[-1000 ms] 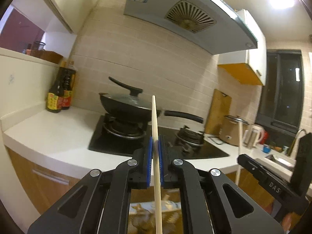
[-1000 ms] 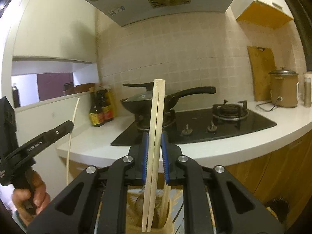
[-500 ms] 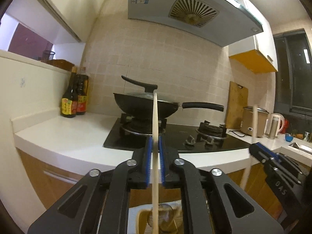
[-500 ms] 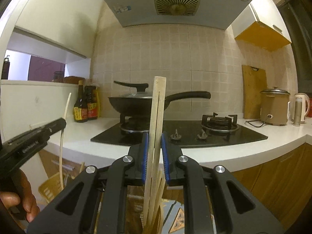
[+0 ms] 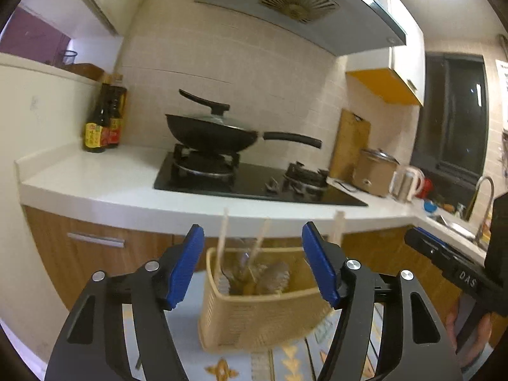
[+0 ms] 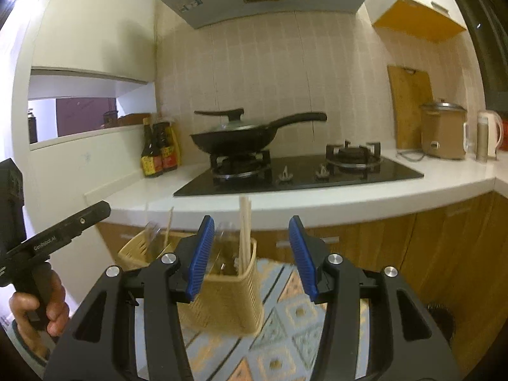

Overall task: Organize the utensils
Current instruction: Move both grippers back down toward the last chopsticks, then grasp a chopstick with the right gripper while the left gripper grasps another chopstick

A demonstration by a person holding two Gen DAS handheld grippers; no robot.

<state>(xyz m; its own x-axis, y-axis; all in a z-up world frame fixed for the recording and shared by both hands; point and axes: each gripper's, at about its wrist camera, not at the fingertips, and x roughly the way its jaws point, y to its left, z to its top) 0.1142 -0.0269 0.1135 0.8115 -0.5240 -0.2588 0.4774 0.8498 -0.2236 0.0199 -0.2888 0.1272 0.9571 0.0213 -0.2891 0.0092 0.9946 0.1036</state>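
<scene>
A beige woven basket [image 5: 254,320] [image 6: 228,301] stands on a patterned cloth below the counter, with wooden chopsticks upright in it. My left gripper [image 5: 253,231] hangs just above and in front of the basket. Its jaws are opening, and the blue pads [image 5: 185,266] touch nothing. A single chopstick [image 5: 222,241] rises from the basket beyond them. My right gripper [image 6: 251,222] is also opening over the basket's right end. A pair of chopsticks [image 6: 244,231] stands in the basket between its pads [image 6: 301,254], free of both.
Behind is a white counter [image 5: 95,177] with a lidded black wok [image 5: 209,130] on a gas hob. There are also sauce bottles [image 5: 101,123], a cutting board [image 6: 409,104], a rice cooker [image 6: 441,130] and a kettle [image 6: 489,136]. Wooden cabinets [image 6: 444,247] stand below it. A hand [image 6: 38,311] holds the left gripper's handle.
Both grippers were shut on chopsticks and now stand open. The chopsticks have dropped into the basket. Both grippers sank toward it, so more of the basket shows.
</scene>
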